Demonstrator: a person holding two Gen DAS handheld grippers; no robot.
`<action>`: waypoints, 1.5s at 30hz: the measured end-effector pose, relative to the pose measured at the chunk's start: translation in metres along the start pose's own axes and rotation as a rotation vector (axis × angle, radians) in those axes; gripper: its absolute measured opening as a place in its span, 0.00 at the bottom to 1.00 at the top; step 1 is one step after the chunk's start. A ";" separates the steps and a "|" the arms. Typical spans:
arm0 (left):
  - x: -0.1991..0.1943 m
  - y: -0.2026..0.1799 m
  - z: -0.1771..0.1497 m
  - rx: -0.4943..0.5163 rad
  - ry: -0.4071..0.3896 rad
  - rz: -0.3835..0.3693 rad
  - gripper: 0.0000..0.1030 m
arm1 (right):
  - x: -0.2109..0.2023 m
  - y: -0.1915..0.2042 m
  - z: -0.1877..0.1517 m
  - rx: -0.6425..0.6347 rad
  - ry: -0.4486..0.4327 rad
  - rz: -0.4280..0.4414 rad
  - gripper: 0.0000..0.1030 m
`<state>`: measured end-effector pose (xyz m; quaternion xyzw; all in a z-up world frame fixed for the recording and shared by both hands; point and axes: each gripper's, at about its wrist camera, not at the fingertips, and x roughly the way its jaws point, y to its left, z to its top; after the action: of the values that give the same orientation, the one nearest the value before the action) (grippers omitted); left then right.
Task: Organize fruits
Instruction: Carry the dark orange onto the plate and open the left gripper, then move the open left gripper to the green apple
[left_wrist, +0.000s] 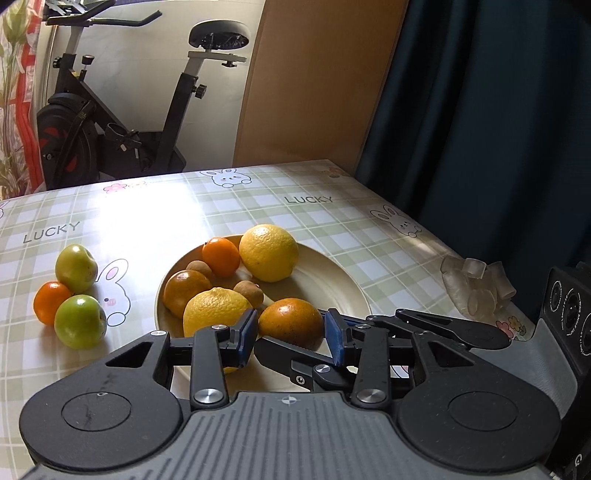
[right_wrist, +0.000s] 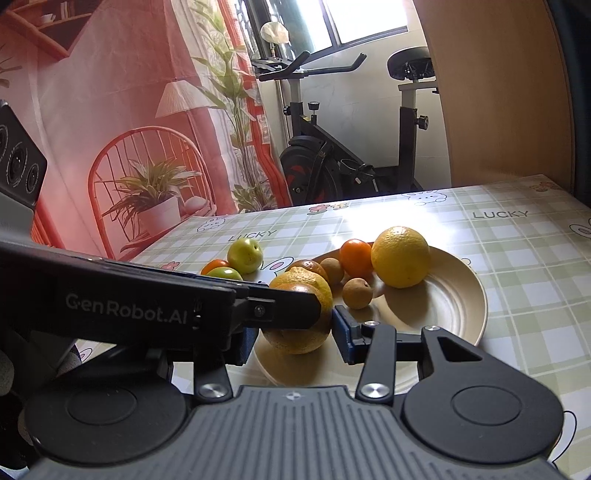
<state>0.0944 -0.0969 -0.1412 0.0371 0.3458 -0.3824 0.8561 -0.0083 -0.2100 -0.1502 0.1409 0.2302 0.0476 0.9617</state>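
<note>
Left wrist view: left tool (left_wrist: 291, 334) spread wide either side of a speckled orange (left_wrist: 290, 323) at the near rim of a beige plate (left_wrist: 332, 280), blue pads close to the fruit but not clearly pressing it. Crossing in from the right, the right tool's black finger (left_wrist: 452, 326). Also on the plate: two lemons, a tangerine, another orange, small brown fruits. Left of the plate on the checked counter (left_wrist: 155, 214), two green apples (left_wrist: 75, 267) and a tangerine.

Right wrist view: right tool (right_wrist: 295, 332) wide around the same speckled orange (right_wrist: 299, 336), left tool's body (right_wrist: 122, 302) overlapping from the left.
</note>
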 end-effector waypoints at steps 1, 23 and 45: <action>0.005 -0.002 0.003 0.004 0.002 -0.006 0.41 | 0.000 -0.004 0.001 0.008 -0.004 -0.008 0.45; 0.072 -0.006 0.028 -0.002 0.058 0.031 0.42 | 0.041 -0.056 0.013 0.025 0.017 -0.112 0.45; -0.018 0.062 0.034 -0.077 -0.068 0.057 0.42 | 0.018 -0.056 0.007 0.054 -0.051 -0.145 0.46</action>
<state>0.1474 -0.0531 -0.1168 0.0010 0.3300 -0.3451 0.8786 0.0123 -0.2625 -0.1678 0.1507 0.2166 -0.0320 0.9640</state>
